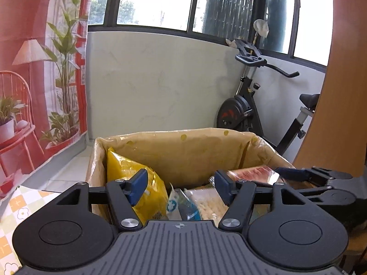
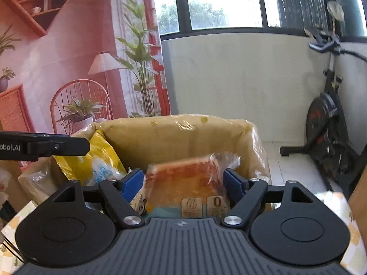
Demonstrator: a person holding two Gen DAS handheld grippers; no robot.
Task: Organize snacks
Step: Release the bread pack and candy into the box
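The bread pack (image 2: 188, 183) is seen between the parted fingers of the right claw (image 2: 184, 183), over the lined box (image 2: 174, 133); contact cannot be told. The left claw (image 1: 180, 188) is held apart above the box, with a yellow bag (image 1: 135, 190) beside its left finger and a cracker pack (image 1: 206, 204) below.

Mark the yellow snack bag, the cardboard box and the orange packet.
yellow snack bag (image 1: 128, 171), left wrist view, upper front.
cardboard box (image 1: 183, 151), left wrist view, inner back wall.
orange packet (image 2: 185, 178), right wrist view, front face.

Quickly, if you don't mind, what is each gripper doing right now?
Left gripper: open, empty, above the snack box.
Right gripper: fingers on both sides of the orange-red snack packet; firm grip cannot be told.
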